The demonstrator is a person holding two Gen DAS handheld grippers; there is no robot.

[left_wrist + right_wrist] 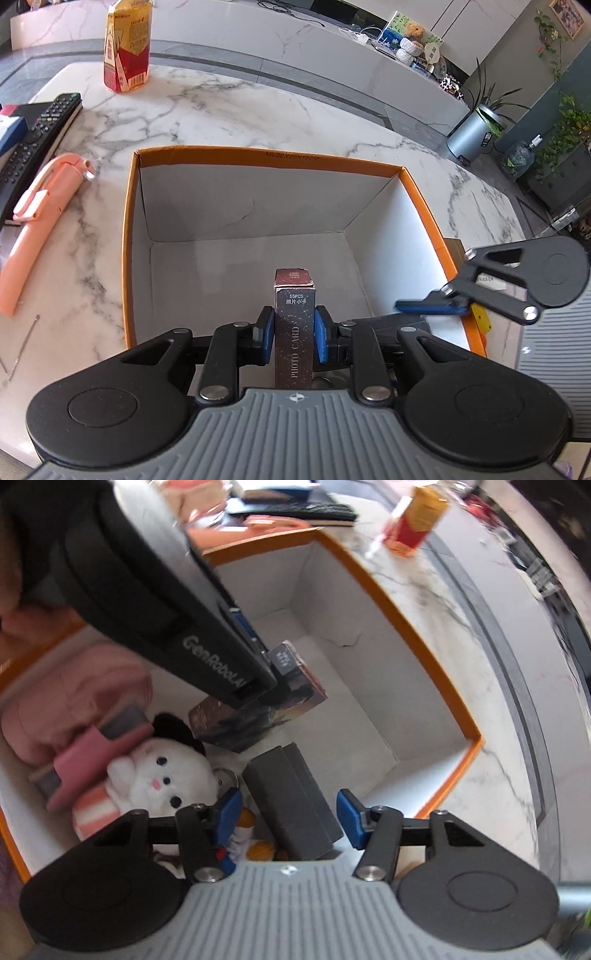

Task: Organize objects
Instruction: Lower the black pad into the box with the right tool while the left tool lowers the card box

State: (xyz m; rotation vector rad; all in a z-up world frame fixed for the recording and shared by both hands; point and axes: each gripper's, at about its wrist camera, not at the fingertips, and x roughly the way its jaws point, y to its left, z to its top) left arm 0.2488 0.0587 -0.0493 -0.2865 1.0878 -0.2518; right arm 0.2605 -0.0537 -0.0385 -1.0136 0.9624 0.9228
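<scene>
Over the orange box [129, 236], the left hand-held gripper [293, 332] clamps a photo card pack [293, 321] not yet set down, the right hand-held gripper [288, 812] hangs part-open and empty, while toys lie inside and a remote [44, 125], pink stick [40, 218] and carton [127, 44] wait on the surface [240, 114].

Open-fingered right gripper [287, 818] over dark box [291, 805]

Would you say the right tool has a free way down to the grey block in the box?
Probably yes: the right tool is open right above the grey block, with nothing between; the plush sits beside it.
</scene>
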